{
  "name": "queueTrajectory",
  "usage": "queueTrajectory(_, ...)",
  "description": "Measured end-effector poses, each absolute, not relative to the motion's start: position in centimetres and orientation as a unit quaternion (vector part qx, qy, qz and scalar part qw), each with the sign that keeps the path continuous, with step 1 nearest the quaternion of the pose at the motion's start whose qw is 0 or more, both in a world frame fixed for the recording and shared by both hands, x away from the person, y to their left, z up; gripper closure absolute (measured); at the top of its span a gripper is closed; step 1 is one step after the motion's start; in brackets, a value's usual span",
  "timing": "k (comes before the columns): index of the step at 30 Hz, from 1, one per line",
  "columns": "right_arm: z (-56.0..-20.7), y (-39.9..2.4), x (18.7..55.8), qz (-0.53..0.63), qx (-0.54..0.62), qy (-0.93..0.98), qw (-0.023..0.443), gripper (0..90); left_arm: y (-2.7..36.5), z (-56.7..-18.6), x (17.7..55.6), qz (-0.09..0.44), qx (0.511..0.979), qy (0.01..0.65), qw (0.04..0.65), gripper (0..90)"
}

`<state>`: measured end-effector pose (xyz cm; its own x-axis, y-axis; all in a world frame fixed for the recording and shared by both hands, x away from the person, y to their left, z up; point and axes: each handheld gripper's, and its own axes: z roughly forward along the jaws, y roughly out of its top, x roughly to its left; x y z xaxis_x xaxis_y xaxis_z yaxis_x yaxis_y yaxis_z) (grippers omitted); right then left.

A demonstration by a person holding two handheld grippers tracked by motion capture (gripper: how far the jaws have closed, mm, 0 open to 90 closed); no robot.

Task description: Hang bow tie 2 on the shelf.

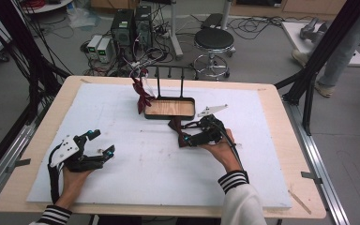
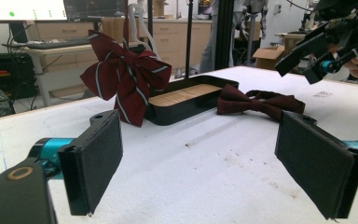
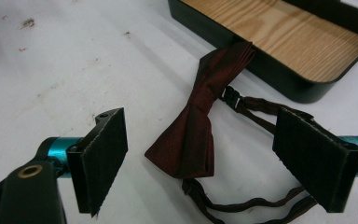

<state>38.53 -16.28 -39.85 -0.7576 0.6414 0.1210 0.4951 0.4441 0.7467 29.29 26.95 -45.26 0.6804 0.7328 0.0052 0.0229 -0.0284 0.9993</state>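
Right gripper (image 3: 200, 163) at lower centre of right gripper view, jaws spread, straddling bow tie (image 3: 193, 126); nothing pinched. Bow tie flat on board, frame centre, one wing tip beside tray (image 3: 307, 91) at upper right. Left gripper (image 2: 200, 163) idle, jaws spread, empty. Advice: centre pads over knot, avoid strap (image 3: 242, 203), close squarely before lifting. Count: two bows, one plain, one striped (image 2: 123, 77) at upper left; one tray; two grippers.

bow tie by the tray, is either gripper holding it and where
Neither holds it. The right gripper is open with its jaws on either side of the dark red bow tie, not pressing it. The left gripper is open over bare table.
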Motion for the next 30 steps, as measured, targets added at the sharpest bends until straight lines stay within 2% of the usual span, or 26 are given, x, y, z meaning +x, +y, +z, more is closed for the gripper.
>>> queueTrajectory(14, -41.1, -15.9, 39.4, 0.382, 0.344, 0.855, 0.070, 25.6, 27.0, -45.3, 29.3, 0.279, 0.660, 0.287, 0.636, 15.6)
queueTrajectory(20, -41.7, -15.6, 39.8, 0.372, 0.348, 0.859, 0.048, 34.3, 26.9, -45.3, 29.3, 0.279, 0.661, 0.286, 0.635, 15.6)
queueTrajectory(30, -42.2, -15.4, 40.0, 0.350, 0.353, 0.867, 0.044, 40.9, 26.9, -45.3, 29.3, 0.280, 0.661, 0.285, 0.635, 15.8)
